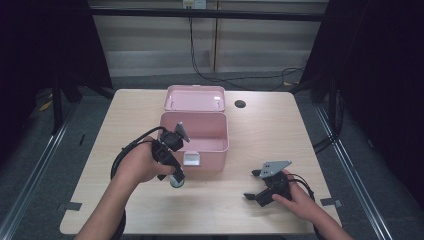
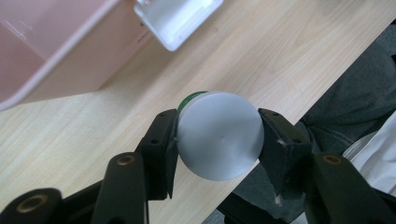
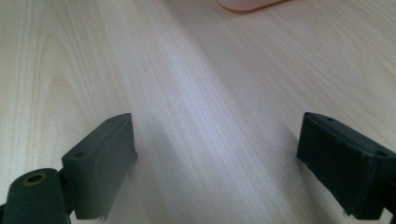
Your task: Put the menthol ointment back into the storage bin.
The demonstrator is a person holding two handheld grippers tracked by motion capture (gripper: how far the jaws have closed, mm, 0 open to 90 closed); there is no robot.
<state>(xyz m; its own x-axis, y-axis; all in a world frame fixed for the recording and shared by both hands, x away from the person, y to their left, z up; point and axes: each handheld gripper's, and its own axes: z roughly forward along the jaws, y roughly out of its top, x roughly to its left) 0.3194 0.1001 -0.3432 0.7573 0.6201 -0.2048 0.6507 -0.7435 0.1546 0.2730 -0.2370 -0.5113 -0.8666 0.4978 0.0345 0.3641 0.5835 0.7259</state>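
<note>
From the high view, the left hand-held gripper (image 1: pixel 176 178) points down just in front of the pink box (image 1: pixel 195 131), near the white latch (image 1: pixel 192 159) on the box's front wall. Its jaws are closed on a small round bottle (image 1: pixel 176 182) with a grey-white end, held close above the bench (image 1: pixel 260 125). The box stands open near the middle of the bench, its lid (image 1: pixel 195 97) folded back toward the far edge. Wide bare wood lies to the right of the box, and a strip lies between the box front and the near edge. The right hand-held gripper (image 1: pixel 253 186) rests low over the near right part of the bench, well apart from the box, its jaws spread with nothing between them.

In the left gripper view, the left hand-held gripper (image 2: pixel 218 135) clamps the bottle (image 2: pixel 219 140) from both sides, pads pressed on it; a green rim shows behind its pale round end. The near bench edge (image 2: pixel 299 116) runs diagonally just beside the bottle, and the box wall (image 2: pixel 60 65) and latch (image 2: pixel 180 21) are close at the upper left.

In the right gripper view, the right hand-held gripper (image 3: pixel 217 149) stands wide open over bare wood, with a corner of the box (image 3: pixel 247 4) far ahead at the top.
</note>
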